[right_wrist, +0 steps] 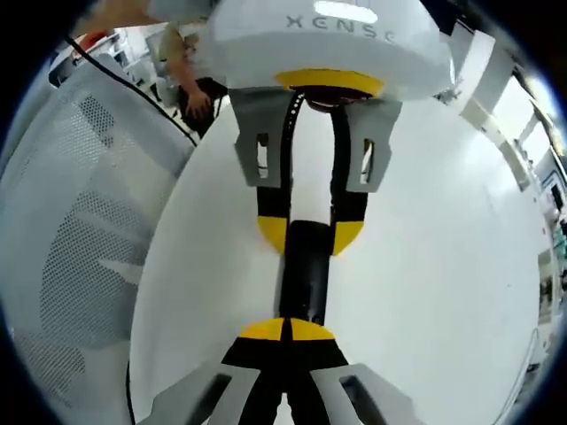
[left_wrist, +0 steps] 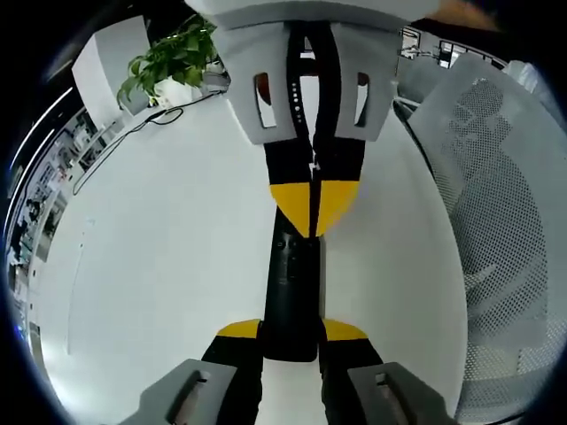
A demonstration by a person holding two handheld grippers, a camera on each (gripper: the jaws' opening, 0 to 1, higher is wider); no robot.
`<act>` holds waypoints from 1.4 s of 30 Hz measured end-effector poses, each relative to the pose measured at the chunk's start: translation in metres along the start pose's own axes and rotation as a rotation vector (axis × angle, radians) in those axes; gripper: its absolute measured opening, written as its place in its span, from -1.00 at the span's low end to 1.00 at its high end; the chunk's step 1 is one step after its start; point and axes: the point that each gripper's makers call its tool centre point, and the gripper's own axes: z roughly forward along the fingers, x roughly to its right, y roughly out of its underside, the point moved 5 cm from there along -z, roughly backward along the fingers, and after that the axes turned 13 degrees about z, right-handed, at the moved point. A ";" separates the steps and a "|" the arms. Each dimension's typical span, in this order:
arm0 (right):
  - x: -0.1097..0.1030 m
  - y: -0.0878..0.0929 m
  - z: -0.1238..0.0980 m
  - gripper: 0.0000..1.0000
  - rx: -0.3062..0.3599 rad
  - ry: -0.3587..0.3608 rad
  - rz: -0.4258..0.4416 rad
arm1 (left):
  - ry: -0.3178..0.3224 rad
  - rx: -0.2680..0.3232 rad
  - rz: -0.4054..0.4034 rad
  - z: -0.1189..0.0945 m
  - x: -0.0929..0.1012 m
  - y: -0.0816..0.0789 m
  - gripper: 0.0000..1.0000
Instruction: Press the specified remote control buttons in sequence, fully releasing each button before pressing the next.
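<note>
A black remote control (left_wrist: 291, 288) lies lengthwise between the yellow-tipped jaws of my left gripper (left_wrist: 292, 329), which is shut on its sides just above the white table (left_wrist: 159, 266). Facing it, my right gripper (left_wrist: 313, 208) comes in with its two yellow tips pressed together, and they sit on the remote's far end. In the right gripper view, my right gripper (right_wrist: 288, 329) is shut, its tips over the near end of the remote (right_wrist: 304, 274). My left gripper (right_wrist: 310, 235) clamps the remote's other end there. The buttons under the tips are hidden.
A white mesh chair (left_wrist: 496, 221) stands close along one table edge and appears again as the chair (right_wrist: 71, 221) in the right gripper view. A potted plant (left_wrist: 173, 57) and a dark cable (left_wrist: 124, 133) sit at the far end. A person (right_wrist: 190, 80) stands beyond the table.
</note>
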 end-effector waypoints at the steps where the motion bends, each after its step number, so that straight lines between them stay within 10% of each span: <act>1: 0.002 -0.001 -0.003 -1.00 0.012 0.009 0.001 | -0.001 -0.001 0.000 0.000 0.000 0.000 -0.54; 42: 0.014 -0.017 -0.012 -1.00 0.080 0.061 -0.002 | 0.000 0.010 -0.008 0.001 -0.001 0.001 -0.54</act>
